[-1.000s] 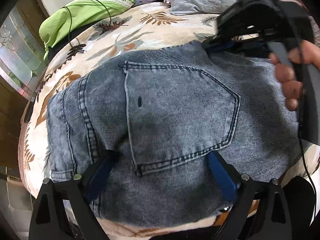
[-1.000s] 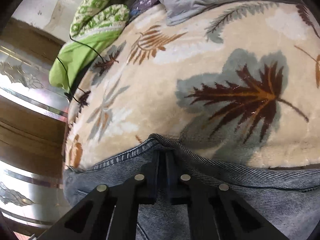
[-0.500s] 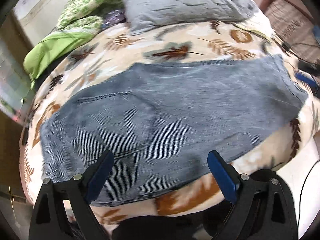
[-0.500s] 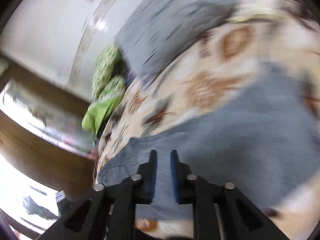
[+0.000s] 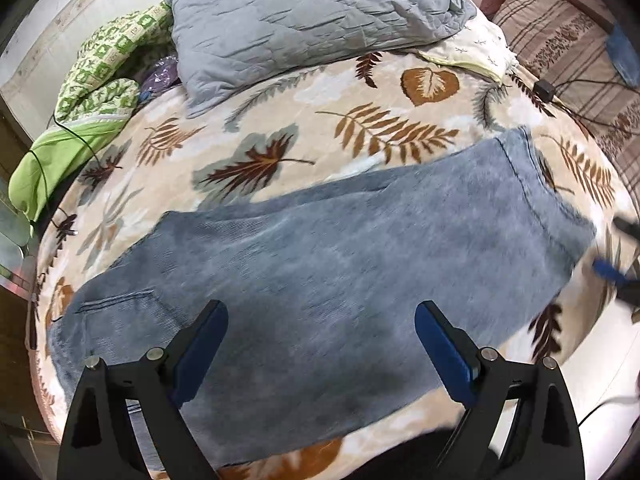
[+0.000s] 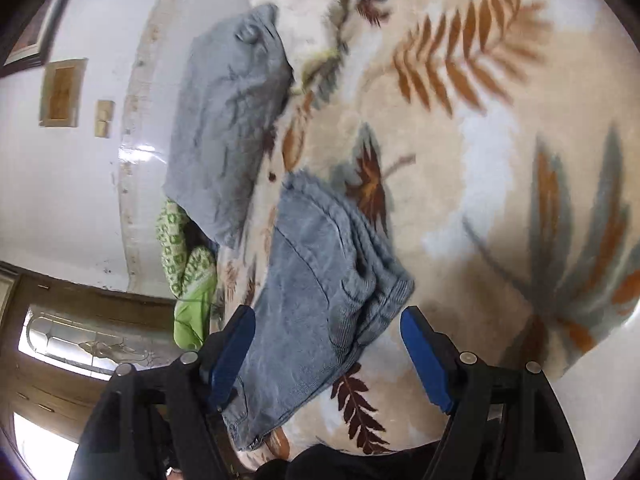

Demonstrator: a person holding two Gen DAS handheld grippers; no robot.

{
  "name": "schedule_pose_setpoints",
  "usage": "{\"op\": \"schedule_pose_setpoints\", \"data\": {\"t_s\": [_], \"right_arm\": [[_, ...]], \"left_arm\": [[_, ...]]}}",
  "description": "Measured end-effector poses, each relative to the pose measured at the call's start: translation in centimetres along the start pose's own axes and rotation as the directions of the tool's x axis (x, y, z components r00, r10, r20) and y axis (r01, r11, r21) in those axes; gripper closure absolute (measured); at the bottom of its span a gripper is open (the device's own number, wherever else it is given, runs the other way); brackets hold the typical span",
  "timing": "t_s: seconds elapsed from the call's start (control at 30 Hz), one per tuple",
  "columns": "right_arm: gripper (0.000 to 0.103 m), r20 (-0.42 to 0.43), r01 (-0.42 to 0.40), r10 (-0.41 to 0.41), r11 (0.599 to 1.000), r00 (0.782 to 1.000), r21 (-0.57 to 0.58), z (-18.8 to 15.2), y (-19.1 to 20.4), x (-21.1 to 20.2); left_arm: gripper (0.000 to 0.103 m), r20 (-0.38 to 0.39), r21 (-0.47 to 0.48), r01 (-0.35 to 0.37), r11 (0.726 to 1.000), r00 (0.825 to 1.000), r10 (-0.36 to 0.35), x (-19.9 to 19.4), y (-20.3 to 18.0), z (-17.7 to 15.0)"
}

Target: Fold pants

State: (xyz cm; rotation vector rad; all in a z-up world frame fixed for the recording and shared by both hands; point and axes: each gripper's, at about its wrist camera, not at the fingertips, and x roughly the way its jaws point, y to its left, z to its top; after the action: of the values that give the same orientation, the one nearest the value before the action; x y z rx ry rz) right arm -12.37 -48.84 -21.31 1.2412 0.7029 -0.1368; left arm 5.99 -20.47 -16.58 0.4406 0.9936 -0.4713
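Blue-grey jeans (image 5: pixel 340 260) lie flat across the leaf-print blanket (image 5: pixel 280 120), doubled leg on leg. The back pocket and waist are at the left, the hems at the right. My left gripper (image 5: pixel 320 344) hangs open above the middle of the jeans, and its blue pads touch nothing. In the right wrist view the jeans (image 6: pixel 312 280) run away from the hem end. My right gripper (image 6: pixel 328 354) is over that end with its jaws opening; the cloth lies below the gap and the pads do not press it. It also shows as a blur (image 5: pixel 614 272) at the right edge.
A grey quilted pillow (image 5: pixel 300 20) and green bedding (image 5: pixel 80 120) lie at the far side of the bed. A black cable with a small box (image 5: pixel 544 88) runs by a striped cushion (image 5: pixel 568 52). A white wall and a wooden door (image 6: pixel 60 360) stand beyond.
My left gripper drew back from the pocket, so the whole length of the jeans now shows. My right gripper let go of the denim edge, swung to the hem end, rolled and opened.
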Motion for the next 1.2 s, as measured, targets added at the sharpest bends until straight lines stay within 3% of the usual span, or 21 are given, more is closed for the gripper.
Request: {"op": "schedule_pose_setpoints", "data": {"t_s": [0.1,0.27,0.43,0.57,0.6,0.67,0.7,0.73,0.87,1.0,1.07,1.17,1.2], "right_arm": [[0.025,0.001,0.042,-0.042,0.999,0.999,0.028,-0.6,-0.6,1.2],[0.025,0.019,0.044,-0.045,0.996,0.999,0.073,0.2,-1.1,2.2],[0.025,0.053,-0.001,-0.005,0.993,0.999,0.117,1.1,-1.5,3.2],[0.027,0.076,-0.042,0.033,0.992,0.997,0.118,1.3,-1.6,3.3],[0.029,0.083,-0.062,0.053,0.991,0.995,0.117,1.3,-1.7,3.3],[0.043,0.073,-0.109,0.100,0.985,0.992,0.132,1.1,-2.0,3.5],[0.055,0.066,-0.141,0.133,0.979,0.989,0.147,0.9,-2.2,3.6],[0.059,0.069,-0.159,0.150,0.977,0.986,0.144,0.7,-2.2,3.5],[0.059,0.066,-0.057,0.051,0.995,0.996,0.086,-0.1,-1.9,2.7],[0.056,0.073,-0.058,0.050,0.991,0.996,0.119,0.1,-2.6,3.2],[0.056,0.091,-0.055,0.046,0.993,0.995,0.105,0.5,-2.3,3.7],[0.056,0.104,-0.026,0.020,0.998,0.994,0.057,1.1,-1.2,4.4],[0.060,0.108,-0.002,-0.001,0.999,0.994,0.033,1.2,-0.7,4.7]], "left_arm": [[0.008,-0.014,0.004,0.002,1.000,1.000,-0.002,1.3,-1.3,1.1],[0.008,-0.047,0.007,-0.010,1.000,0.999,0.010,4.0,-3.3,2.4],[0.008,-0.112,0.025,0.003,1.000,0.994,-0.001,7.0,-4.9,2.9],[0.008,-0.095,0.036,0.022,0.999,0.995,-0.019,7.6,-5.6,3.2],[0.008,-0.102,0.028,0.033,0.999,0.994,-0.030,7.6,-5.4,3.3],[0.008,-0.113,-0.003,0.054,0.999,0.992,-0.054,7.1,-4.7,3.4],[0.008,-0.106,-0.018,0.058,0.998,0.993,-0.059,6.7,-4.3,3.4],[0.008,-0.089,-0.030,0.059,0.998,0.994,-0.062,6.1,-3.8,3.3],[0.008,-0.081,-0.006,0.042,0.999,0.996,-0.042,5.6,-3.4,3.2],[0.008,-0.113,0.012,0.050,0.999,0.992,-0.049,7.1,-4.4,2.9],[0.007,-0.092,0.030,0.037,0.999,0.995,-0.034,7.1,-4.7,2.7],[0.007,-0.120,0.026,0.053,0.998,0.992,-0.050,7.1,-4.3,3.2],[0.007,-0.127,0.022,0.056,0.998,0.991,-0.053,7.0,-4.1,3.2]]}}
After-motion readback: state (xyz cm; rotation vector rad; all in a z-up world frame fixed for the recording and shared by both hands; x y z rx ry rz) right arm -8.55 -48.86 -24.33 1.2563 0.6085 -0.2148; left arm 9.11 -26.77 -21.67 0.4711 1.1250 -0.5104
